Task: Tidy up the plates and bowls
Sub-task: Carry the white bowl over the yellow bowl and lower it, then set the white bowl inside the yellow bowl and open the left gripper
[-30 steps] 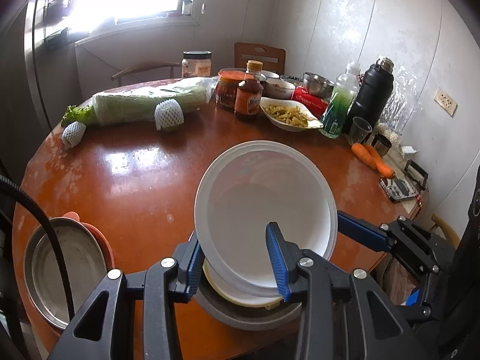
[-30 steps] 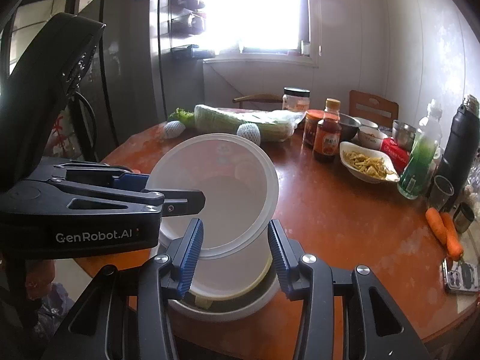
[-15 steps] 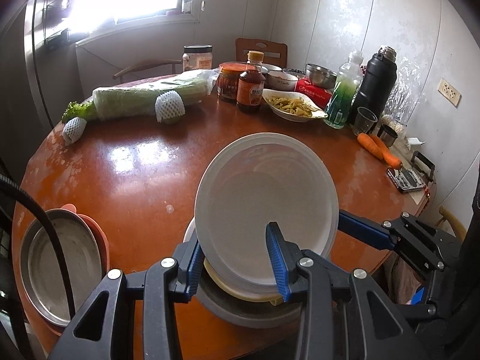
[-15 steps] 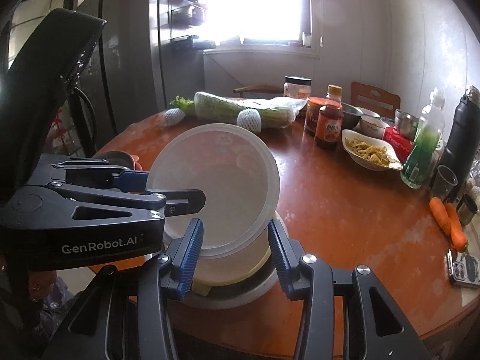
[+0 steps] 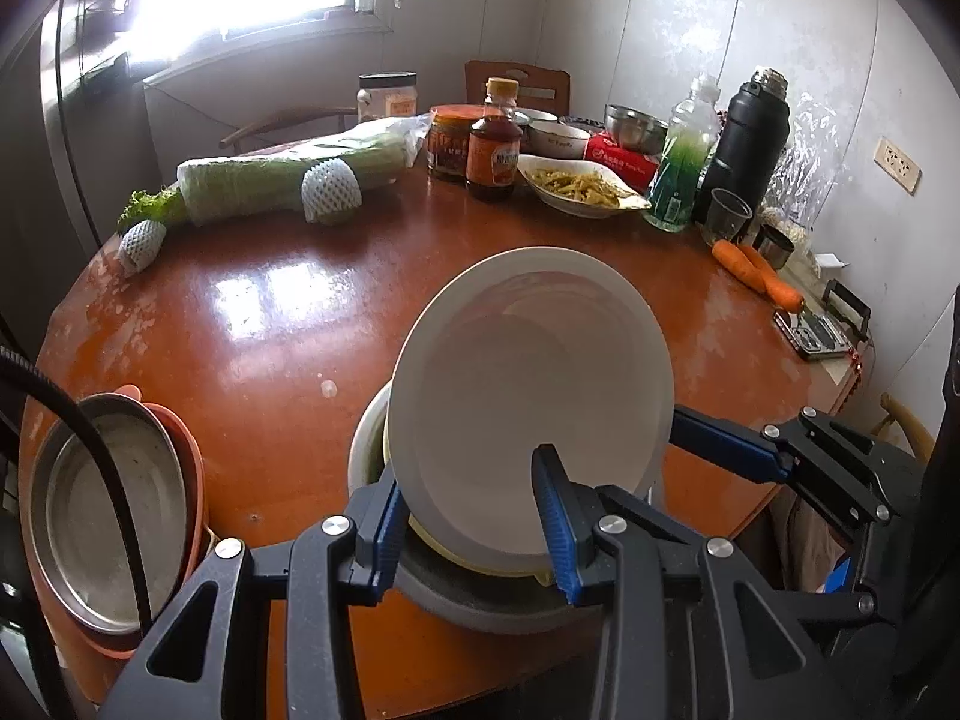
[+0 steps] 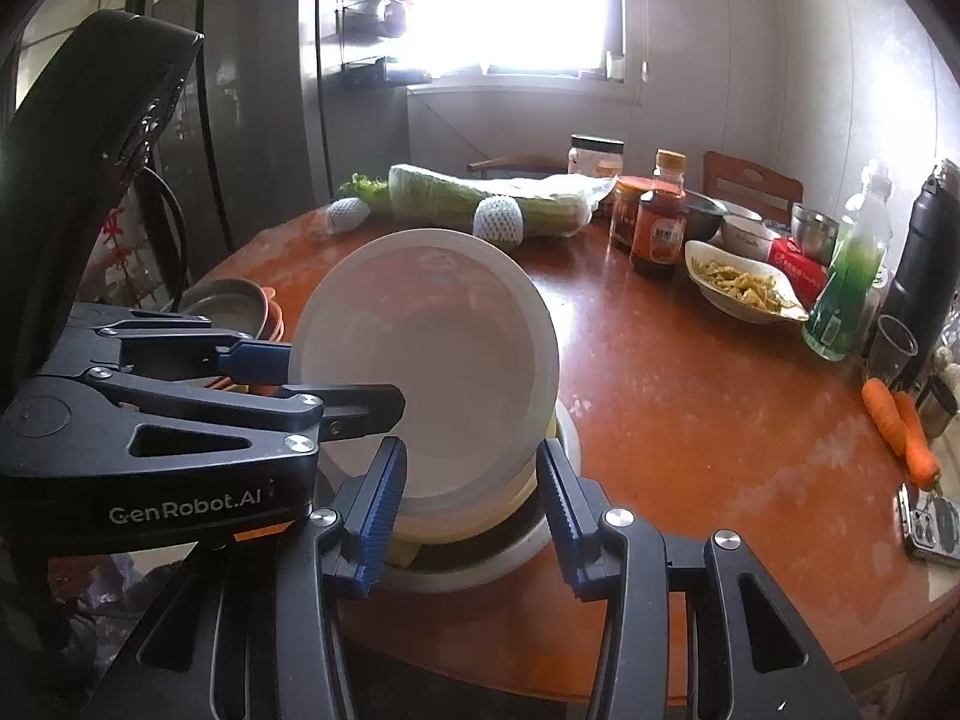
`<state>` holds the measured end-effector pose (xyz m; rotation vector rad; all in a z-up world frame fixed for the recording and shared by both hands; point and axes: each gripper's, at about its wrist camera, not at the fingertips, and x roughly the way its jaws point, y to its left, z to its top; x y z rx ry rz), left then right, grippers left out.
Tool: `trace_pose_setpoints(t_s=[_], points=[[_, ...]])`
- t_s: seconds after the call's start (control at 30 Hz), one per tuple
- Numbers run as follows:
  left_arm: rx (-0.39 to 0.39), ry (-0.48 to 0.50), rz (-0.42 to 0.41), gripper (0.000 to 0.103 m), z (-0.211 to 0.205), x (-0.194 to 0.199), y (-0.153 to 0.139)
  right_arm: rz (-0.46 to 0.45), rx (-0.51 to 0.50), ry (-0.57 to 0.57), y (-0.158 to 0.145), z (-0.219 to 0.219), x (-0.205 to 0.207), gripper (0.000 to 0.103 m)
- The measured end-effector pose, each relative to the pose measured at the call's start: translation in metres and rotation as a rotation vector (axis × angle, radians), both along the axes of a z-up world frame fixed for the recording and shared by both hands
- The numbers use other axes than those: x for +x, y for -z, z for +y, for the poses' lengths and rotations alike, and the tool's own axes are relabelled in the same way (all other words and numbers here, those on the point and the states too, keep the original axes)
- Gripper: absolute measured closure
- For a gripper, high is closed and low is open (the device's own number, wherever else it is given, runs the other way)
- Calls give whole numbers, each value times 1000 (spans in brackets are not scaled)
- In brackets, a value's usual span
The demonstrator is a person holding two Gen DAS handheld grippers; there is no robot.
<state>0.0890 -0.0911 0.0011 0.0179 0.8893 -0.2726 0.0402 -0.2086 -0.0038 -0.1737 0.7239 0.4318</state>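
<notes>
- Your left gripper [image 5: 474,525] clamps the near-left rim of the white plate [image 5: 528,396]; one blue pad lies over the plate face, the other behind the rim
- Your right gripper [image 6: 471,504] straddles the same plate from the near-right side; its pads stand either side of the plate, but you cannot tell from either view whether they press on it
- The white plate is tilted, far edge raised, near edge low, directly above the stack [image 5: 480,594] at the near edge of the table [image 5: 252,324]
- The stack consists of a grey dish at the bottom with a pale yellow plate on it; a white rim shows at the left side (the exact count of pieces is hidden by the plate)
- Key relation: the plate lies straight ahead of both grippers and just above the stack; its low edge is closest to you, and contact with the yellow plate is not confirmable
- Judgement: the coming move is to level the plate and seat it on the stack; lower the far edge evenly with both hands, since a one-sided drop could slide it off toward you
- A second stack, a metal plate in an orange dish [image 5: 108,510], sits well apart at the left table edge
</notes>
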Motion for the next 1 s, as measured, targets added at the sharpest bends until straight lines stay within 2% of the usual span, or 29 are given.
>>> trace_pose_setpoints(t_s=[1.0], points=[[9,3,40,63,1,3,16,49,-20,-8,17,2,3,55]])
